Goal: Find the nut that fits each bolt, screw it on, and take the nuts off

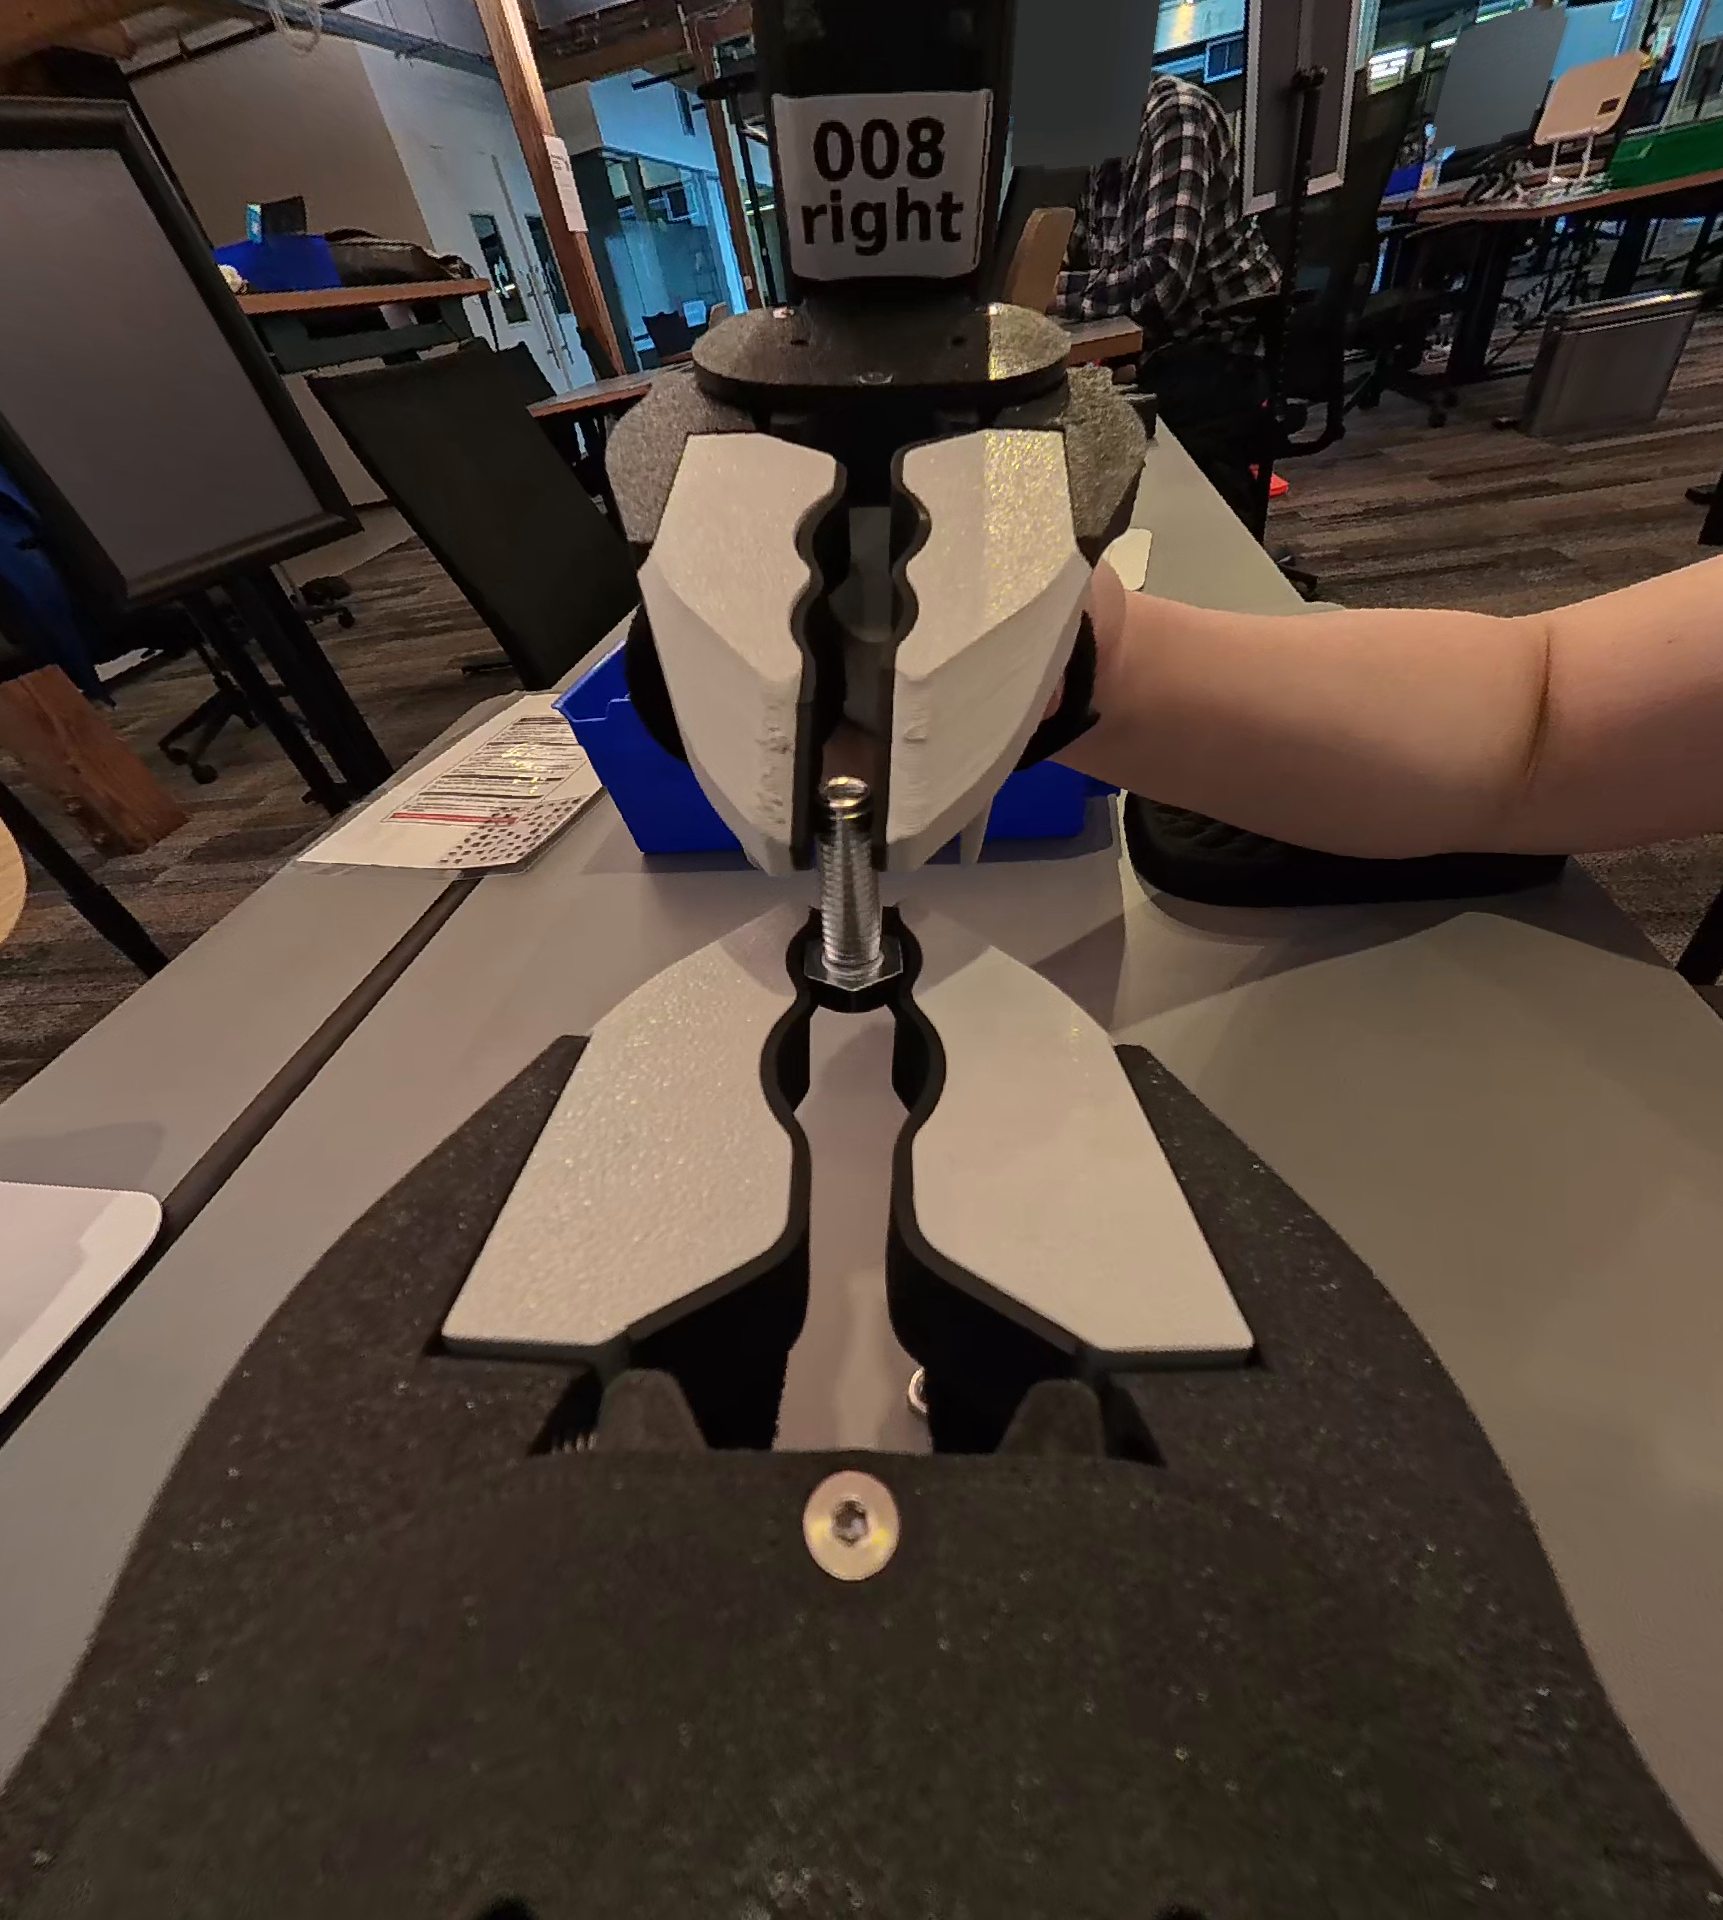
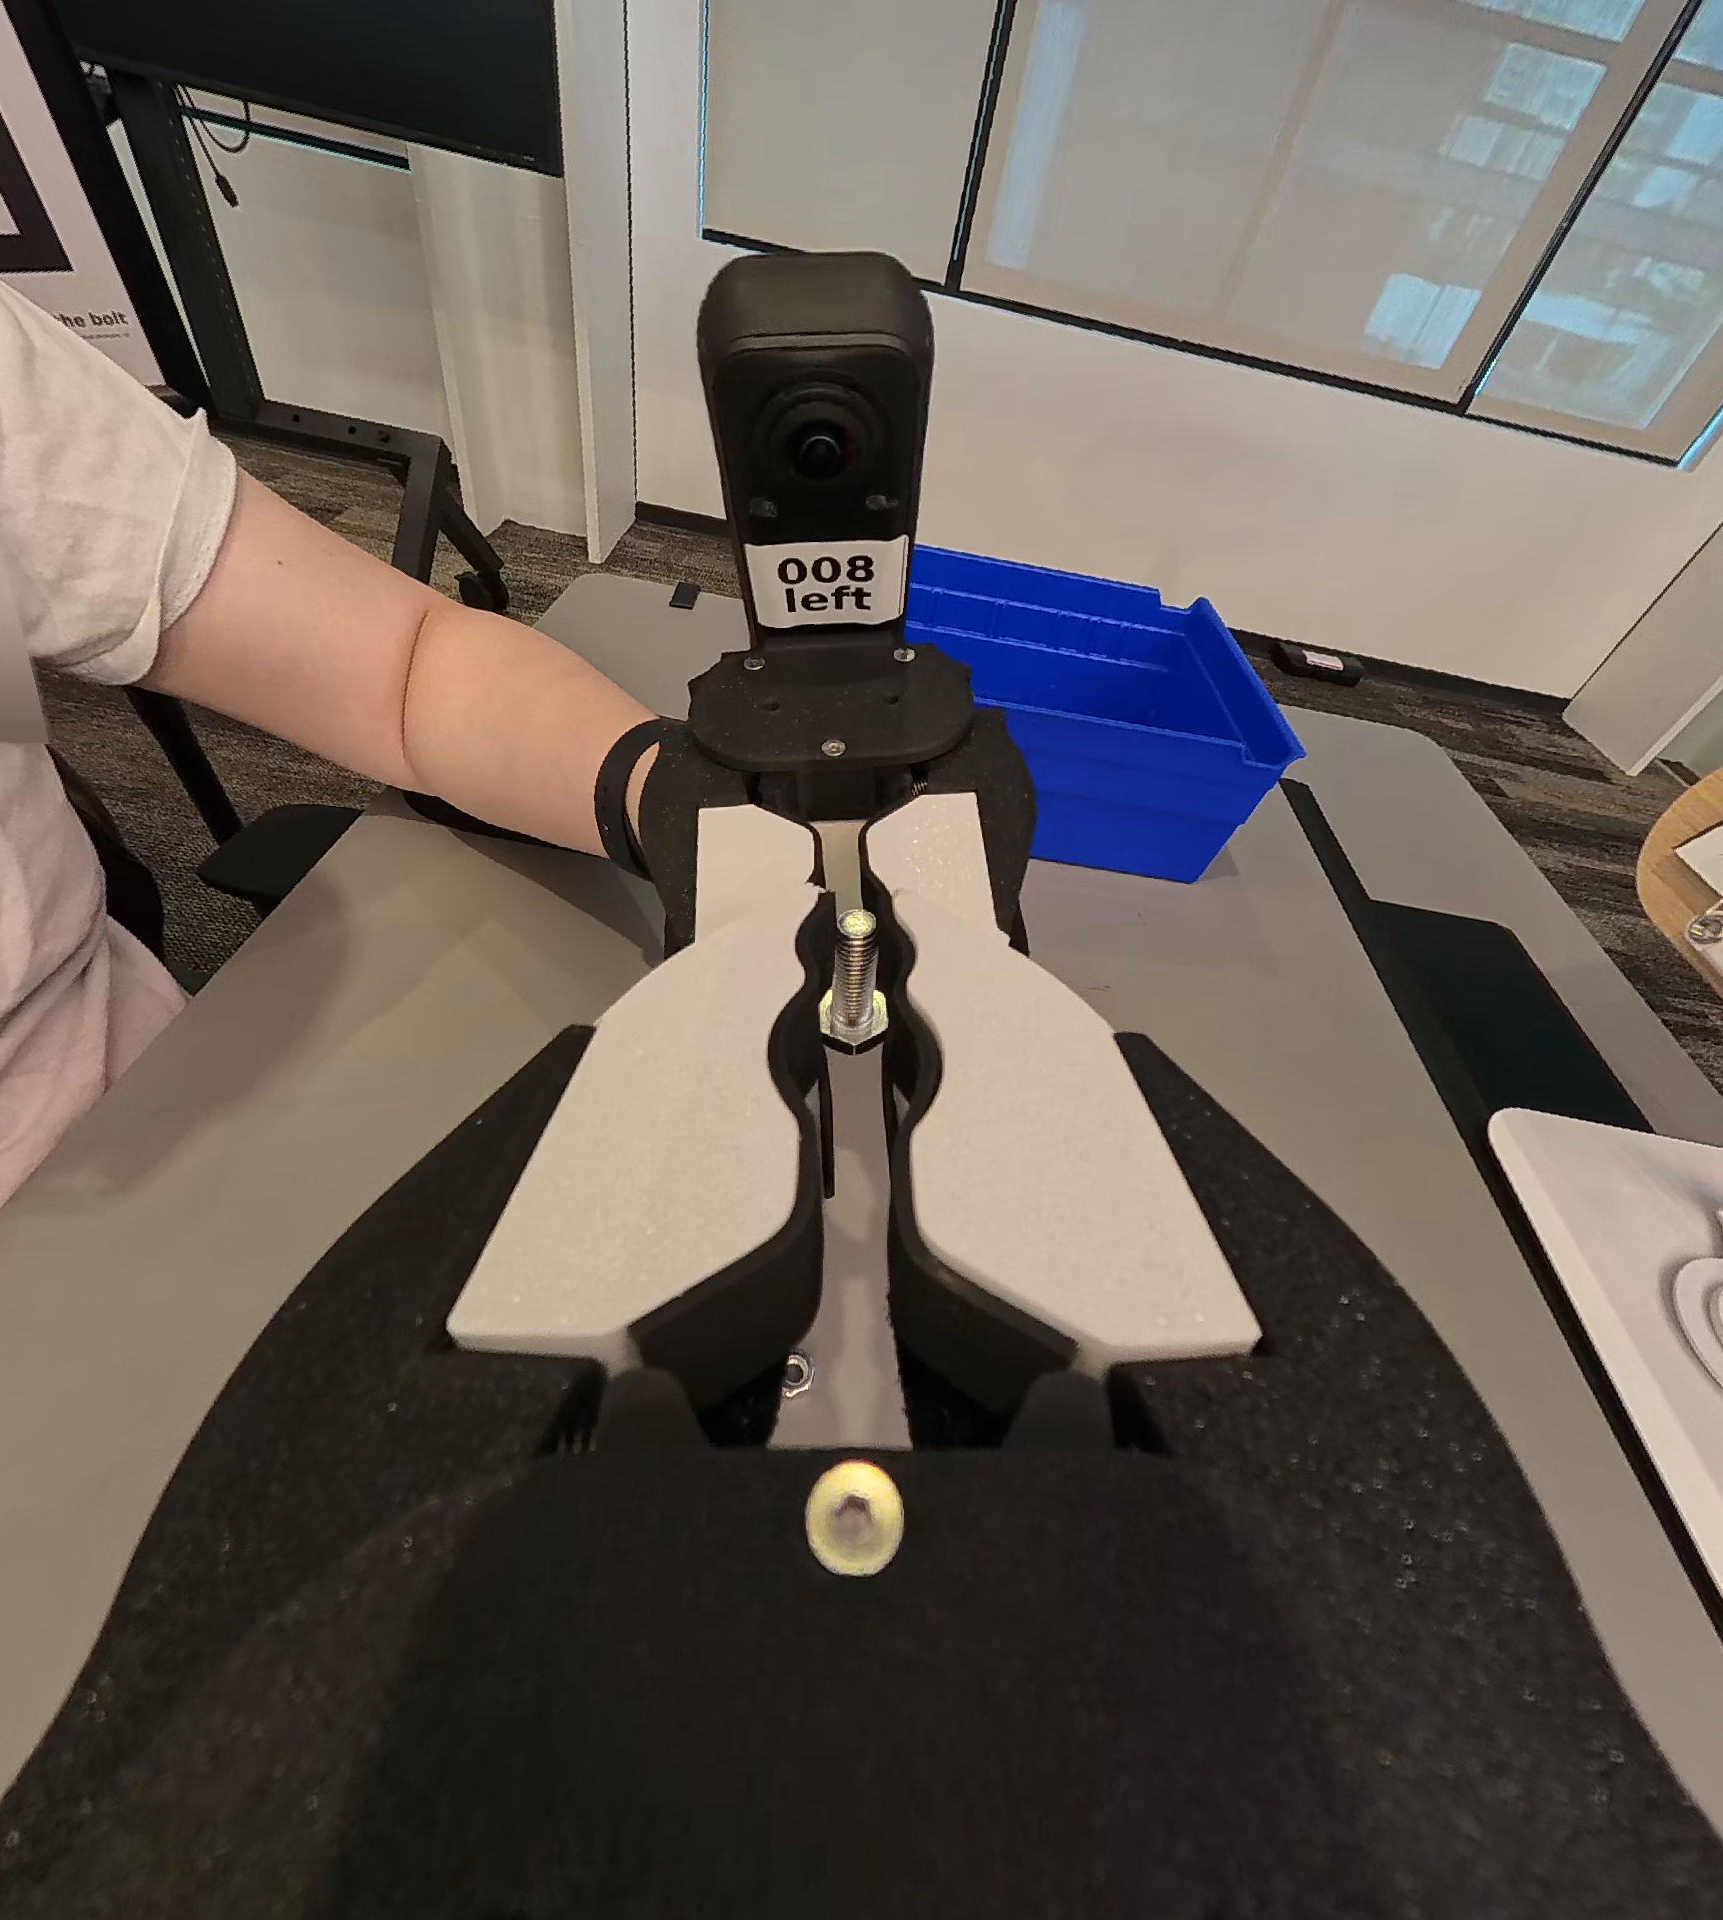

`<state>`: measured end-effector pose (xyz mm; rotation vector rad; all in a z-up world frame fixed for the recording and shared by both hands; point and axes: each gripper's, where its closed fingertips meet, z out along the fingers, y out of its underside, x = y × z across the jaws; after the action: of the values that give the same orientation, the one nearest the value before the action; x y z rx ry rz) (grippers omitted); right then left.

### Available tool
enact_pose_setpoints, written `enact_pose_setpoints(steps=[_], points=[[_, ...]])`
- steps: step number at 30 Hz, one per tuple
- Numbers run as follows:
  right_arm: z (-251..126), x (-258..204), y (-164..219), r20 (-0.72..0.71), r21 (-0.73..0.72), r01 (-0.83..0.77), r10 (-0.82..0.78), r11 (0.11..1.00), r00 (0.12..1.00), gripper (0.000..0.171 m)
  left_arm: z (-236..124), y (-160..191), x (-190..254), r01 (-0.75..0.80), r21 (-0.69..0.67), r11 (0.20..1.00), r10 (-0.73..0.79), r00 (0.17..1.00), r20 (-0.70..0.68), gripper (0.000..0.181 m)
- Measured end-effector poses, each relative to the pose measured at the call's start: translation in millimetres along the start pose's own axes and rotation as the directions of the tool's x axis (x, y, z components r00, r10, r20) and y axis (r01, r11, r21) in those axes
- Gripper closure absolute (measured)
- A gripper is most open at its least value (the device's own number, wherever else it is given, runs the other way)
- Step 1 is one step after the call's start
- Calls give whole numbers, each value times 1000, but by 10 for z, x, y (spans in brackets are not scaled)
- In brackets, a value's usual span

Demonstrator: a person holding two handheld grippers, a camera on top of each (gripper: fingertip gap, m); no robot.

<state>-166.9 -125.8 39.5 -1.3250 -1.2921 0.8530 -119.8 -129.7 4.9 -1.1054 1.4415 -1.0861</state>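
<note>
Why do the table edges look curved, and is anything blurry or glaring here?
Left wrist view: the wide-angle lens bows the table edges. The bolt is sharp with bright glints, and the office behind it looks softer. Right wrist view: the same bowing, with even, soft light and pale windows. The bolt is crisp, and the smeared patch at the left edge was added afterwards.

Silver bolt (image 1: 844, 878) held level, hex nut (image 1: 849, 968) threaded on

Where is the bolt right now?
In both wrist views the bolt sits centre frame, bridging the tips of the left gripper and right gripper above the grey table, with the blue bin just behind.
</note>
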Motion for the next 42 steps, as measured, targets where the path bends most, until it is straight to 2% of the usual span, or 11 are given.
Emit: enact_pose_setpoints(steps=[13, 16, 20, 22, 26, 31, 35, 42], points=[[-14, 13, -29, -7, 18, 11, -11, 1000, 1000, 163, -7, -12, -4, 11, 3, 1000, -11, 1000, -3, 172], [-73, 38, -144, -29, 76, 15, -13, 997, 999, 150, -18, 3, -28, 4, -9, 1000, -4, 1000, 6, 172], [-256, 98, -192, -44, 76, 4, -1, 997, 999, 149, -122, -16, -177, -14, -23, 1000, 15, 998, 53, 172], [-328, 111, -39, -20, -4, -7, 7, 1000, 1000, 150, -238, -27, -338, -12, -27, 1000, 15, 994, 105, 172], [-306, 67, 584, 66, -237, -100, 119, 966, 991, 151, -518, -52, -653, 17, -12, 1000, -15, 980, 196, 172], [-53, -76, 1457, 125, -549, -37, 125, 835, 984, 152, -741, -67, -865, 31, -13, 999, -27, 965, 260, 172], [75, -155, 1734, 133, -645, -14, 130, 764, 982, 154, -811, -61, -930, 39, -15, 999, -34, 959, 280, 172], [191, -186, 1870, 94, -701, -30, 134, 713, 986, 149, -830, -49, -952, 38, -27, 999, -28, 956, 292, 172]])
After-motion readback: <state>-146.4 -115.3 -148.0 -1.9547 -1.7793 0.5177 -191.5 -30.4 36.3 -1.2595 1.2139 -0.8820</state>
